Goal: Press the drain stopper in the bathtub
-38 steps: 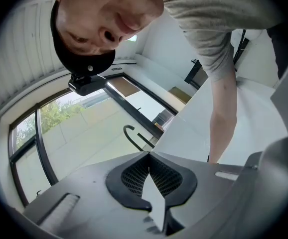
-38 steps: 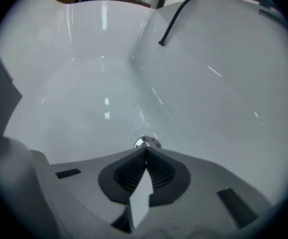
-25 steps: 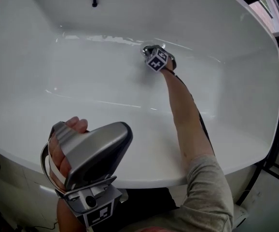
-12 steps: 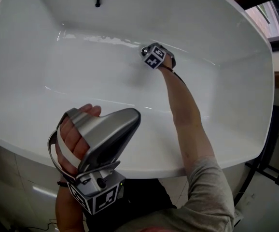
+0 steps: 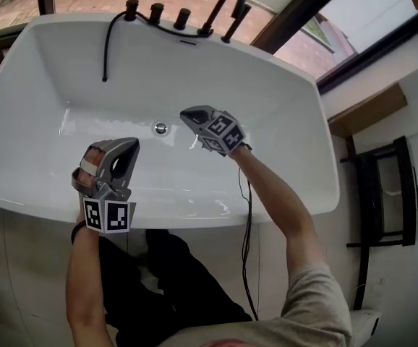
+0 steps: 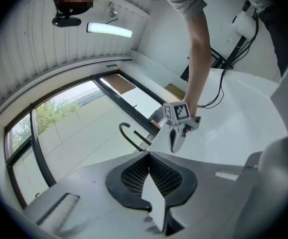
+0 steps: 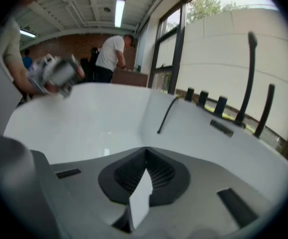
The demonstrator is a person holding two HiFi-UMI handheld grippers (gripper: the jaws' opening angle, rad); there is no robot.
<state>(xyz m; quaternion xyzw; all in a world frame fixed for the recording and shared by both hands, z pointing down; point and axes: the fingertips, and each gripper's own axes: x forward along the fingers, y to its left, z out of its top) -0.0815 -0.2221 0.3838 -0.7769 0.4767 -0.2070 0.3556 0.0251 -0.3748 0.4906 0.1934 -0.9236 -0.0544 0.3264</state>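
Both tongs are hanging above the bathtub [image 5: 317,186] as we are straightening up and taking in the whole tub. Half a second ago our right tongs [image 5: 189,114] were reaching down at the drain stopper [image 5: 160,128]. Now they are lifting clear, tips pressed together on nothing, just beside the stopper, which is sitting in the tub floor below the tap [image 5: 227,6]. Our left tongs [image 5: 126,147] are likewise closed and empty, nearer us. We are judging the press as made, though the stopper is showing too small to tell whether it is down or up.
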